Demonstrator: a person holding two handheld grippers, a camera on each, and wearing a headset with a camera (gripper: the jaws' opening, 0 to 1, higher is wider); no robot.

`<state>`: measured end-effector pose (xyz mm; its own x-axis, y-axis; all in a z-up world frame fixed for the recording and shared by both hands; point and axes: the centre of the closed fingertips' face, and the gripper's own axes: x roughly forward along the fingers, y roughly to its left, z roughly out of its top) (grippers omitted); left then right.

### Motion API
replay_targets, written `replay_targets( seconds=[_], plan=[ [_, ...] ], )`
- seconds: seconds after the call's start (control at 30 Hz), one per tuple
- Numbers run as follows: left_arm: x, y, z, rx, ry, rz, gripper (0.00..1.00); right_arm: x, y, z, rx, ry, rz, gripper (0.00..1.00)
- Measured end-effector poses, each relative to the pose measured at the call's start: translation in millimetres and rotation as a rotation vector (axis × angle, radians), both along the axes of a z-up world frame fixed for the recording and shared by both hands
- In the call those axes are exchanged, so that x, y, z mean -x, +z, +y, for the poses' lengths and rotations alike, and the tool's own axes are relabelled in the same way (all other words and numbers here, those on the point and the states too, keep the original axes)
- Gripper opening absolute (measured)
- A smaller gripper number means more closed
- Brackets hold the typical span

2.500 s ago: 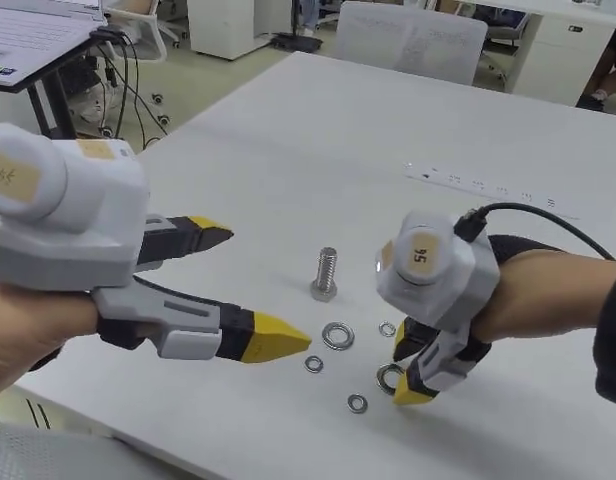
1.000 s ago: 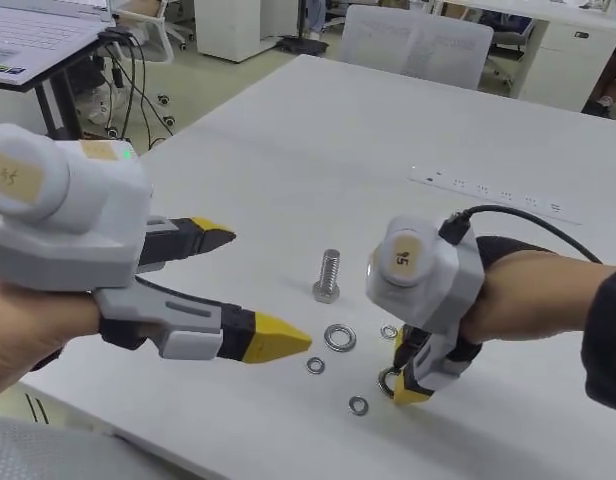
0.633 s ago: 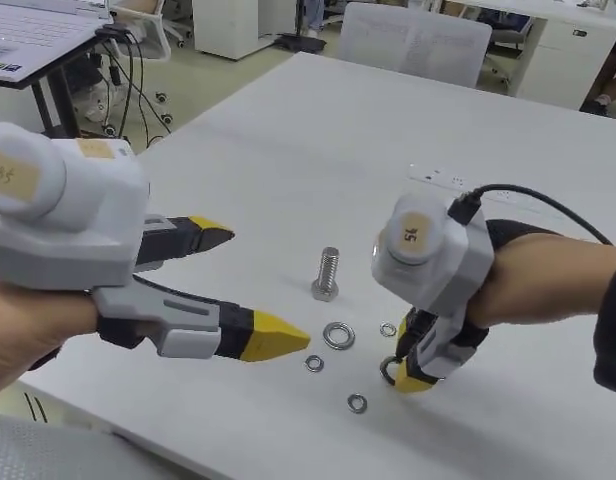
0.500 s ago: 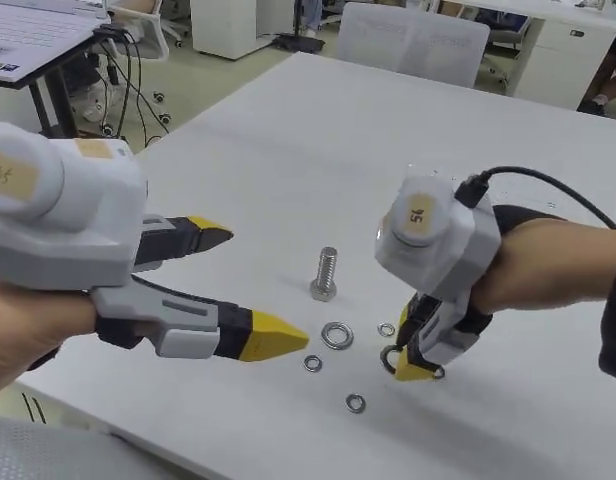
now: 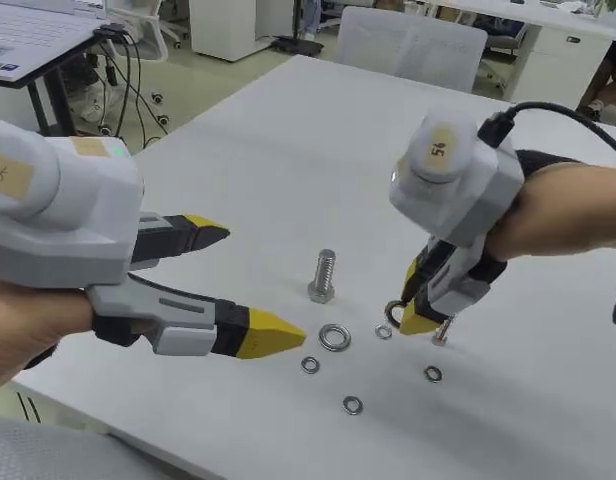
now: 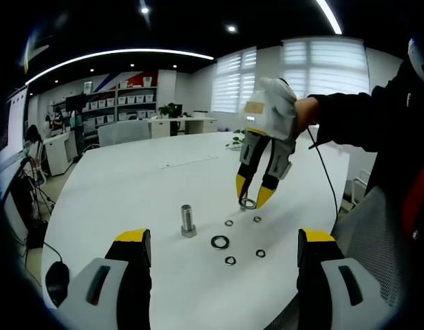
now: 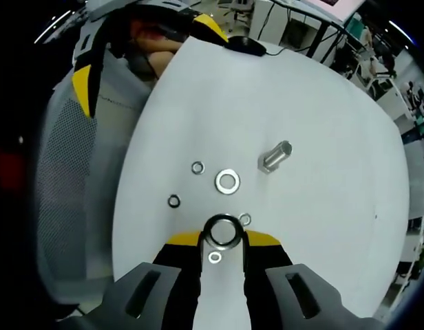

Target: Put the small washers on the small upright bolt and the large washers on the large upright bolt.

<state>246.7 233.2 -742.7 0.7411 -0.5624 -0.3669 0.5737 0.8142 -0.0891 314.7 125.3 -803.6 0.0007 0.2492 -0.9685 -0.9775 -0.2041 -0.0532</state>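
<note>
The large bolt [image 5: 323, 276] stands upright mid-table. My right gripper [image 5: 413, 316] hovers to its right, shut on a large washer [image 5: 391, 313] that hangs between the yellow tips [image 7: 224, 237], clear of the table. A second large washer [image 5: 334, 337] lies flat in front of the bolt. Small washers [image 5: 384, 331] [image 5: 310, 365] [image 5: 353, 405] [image 5: 432, 374] lie scattered around it. A short metal piece [image 5: 441, 331], possibly the small bolt, stands just under the right gripper. My left gripper [image 5: 253, 285] is open at the near left, holding nothing.
A white power strip [image 5: 458, 183] lies far right on the white table [image 5: 288, 150]. An office chair [image 5: 408, 45] stands behind the far edge, and a desk with cables [image 5: 48, 50] sits at the left.
The right gripper has lifted off the table with the large washer and moved up and away, uncovering a small washer and the short metal piece beneath it. The left gripper has stayed put.
</note>
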Motion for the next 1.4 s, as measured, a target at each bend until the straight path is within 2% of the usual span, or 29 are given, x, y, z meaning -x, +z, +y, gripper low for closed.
replay_targets(
  seconds=[0.5, 0.87, 1.13, 1.4],
  plan=[
    [-1.5, 2.9, 9.0, -0.002, 0.036, -0.017, 0.88, -18.0, 31.4, 30.2, -0.037, 0.032, -0.046, 0.23],
    [-1.9, 3.3, 18.2, -0.024, 0.083, -0.026, 0.87, -21.2, 34.1, 53.9, -0.054, 0.061, -0.058, 0.23],
    [-2.3, 1.4, 18.8, -0.039, 0.085, -0.024, 0.87, -36.5, 37.1, 74.9, -0.056, 0.076, -0.061, 0.23],
    [-1.8, 0.9, 20.6, -0.038, 0.092, -0.023, 0.87, -41.8, 33.4, 88.9, -0.045, 0.097, -0.052, 0.23]
  ],
)
